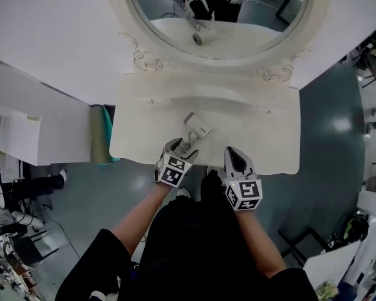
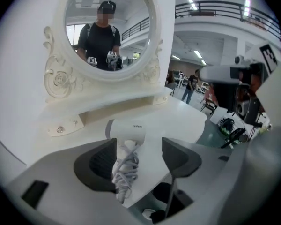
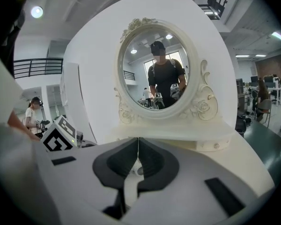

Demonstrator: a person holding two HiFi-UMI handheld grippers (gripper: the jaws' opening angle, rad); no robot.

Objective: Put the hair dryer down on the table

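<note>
A white hair dryer [image 1: 196, 129] lies on the cream dressing table [image 1: 266, 137], nozzle toward the mirror and handle toward me. My left gripper [image 1: 183, 145] stands open around the handle. In the left gripper view the hair dryer [image 2: 129, 131] shows its cord wound round the handle, which runs between the wide-apart jaws of the left gripper [image 2: 138, 156] with a gap on the right side. My right gripper [image 1: 234, 152] hovers over the table's front edge to the right of the dryer. Its jaws meet with nothing between them, as the right gripper [image 3: 138, 150] shows in its own view.
An oval mirror [image 1: 220, 14] in an ornate frame stands at the back of the table on a raised shelf [image 2: 117, 108]. A teal and grey panel [image 1: 102, 134] stands against the table's left side. The floor [image 1: 329, 130] lies to the right.
</note>
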